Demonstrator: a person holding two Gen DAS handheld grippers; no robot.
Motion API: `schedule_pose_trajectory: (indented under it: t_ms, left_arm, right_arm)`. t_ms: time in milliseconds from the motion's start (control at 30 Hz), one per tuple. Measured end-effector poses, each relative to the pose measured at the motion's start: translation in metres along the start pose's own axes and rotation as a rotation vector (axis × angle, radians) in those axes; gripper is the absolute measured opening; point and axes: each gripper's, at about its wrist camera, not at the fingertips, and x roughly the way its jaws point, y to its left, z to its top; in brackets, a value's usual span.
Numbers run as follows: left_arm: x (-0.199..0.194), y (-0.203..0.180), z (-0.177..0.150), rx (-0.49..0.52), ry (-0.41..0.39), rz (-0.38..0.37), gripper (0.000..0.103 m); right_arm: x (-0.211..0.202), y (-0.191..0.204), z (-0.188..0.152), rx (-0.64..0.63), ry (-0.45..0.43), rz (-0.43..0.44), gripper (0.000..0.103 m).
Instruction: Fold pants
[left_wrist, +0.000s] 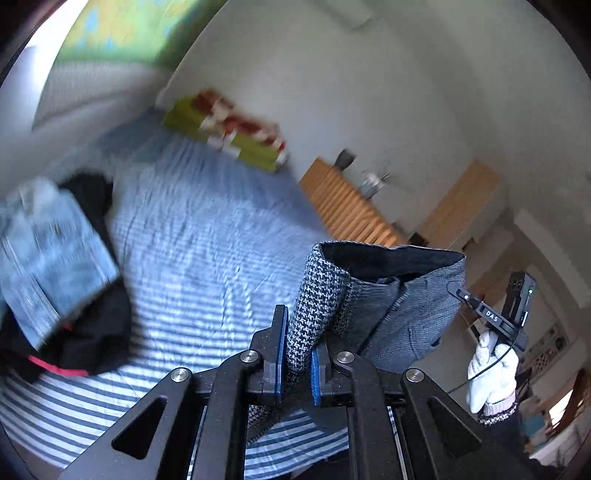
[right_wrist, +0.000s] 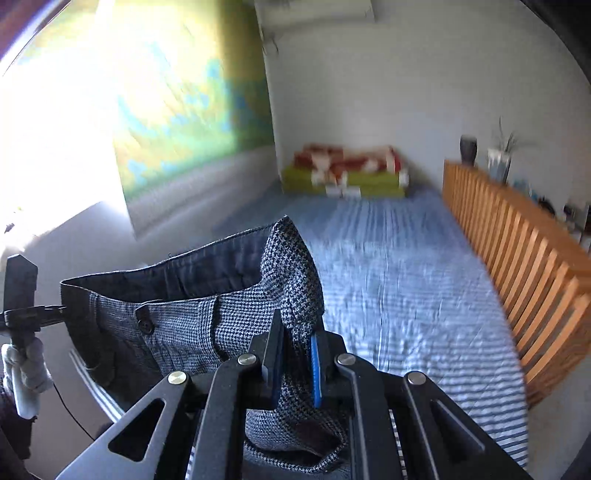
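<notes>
I find the pants (left_wrist: 388, 306) soft, limp woven cloth (waistband thickest), clamped at 2 waistband corners by left gripper (left_wrist: 298, 354) and right gripper (right_wrist: 297, 360).

Striped bedspread (right_wrist: 399, 280) lies open ahead; clothes pile (left_wrist: 55, 266) crowds its left, slatted wooden rail (right_wrist: 517, 258) walls the right.

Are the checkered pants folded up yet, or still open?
Still open, not folded. The checkered pants hang by the waistband, stretched between the left gripper and right gripper above the striped bed.
</notes>
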Motion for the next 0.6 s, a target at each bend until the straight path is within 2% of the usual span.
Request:
schedule_pose_trajectory:
  t_ms: [133, 267, 333, 467, 533, 600]
  left_arm:
    - [-0.063, -0.045, 0.018, 0.097, -0.088, 0.002, 0.011]
    - [-0.103, -0.067, 0.039, 0.119, -0.131, -0.029, 0.011]
    - [-0.111, -0.071, 0.051, 0.143, -0.149, -0.015, 0.011]
    - [-0.085, -0.052, 0.074, 0.121, -0.121, 0.022, 0.011]
    - [-0.05, -0.024, 0.084, 0.071, -0.077, 0.053, 0.011]
    - [0.001, 0.019, 0.092, -0.011, -0.006, 0.082, 0.011]
  right_arm:
    - [-0.075, 0.03, 0.021, -0.047, -0.112, 0.01, 0.01]
    - [-0.112, 0.047, 0.035, -0.07, -0.174, 0.007, 0.01]
    - [-0.118, 0.05, 0.044, -0.071, -0.186, 0.013, 0.01]
    - [-0.091, 0.046, 0.051, -0.068, -0.146, -0.006, 0.01]
    - [-0.052, 0.038, 0.047, -0.047, -0.077, -0.005, 0.01]
    - [-0.008, 0.029, 0.039, -0.036, -0.011, -0.015, 0.01]
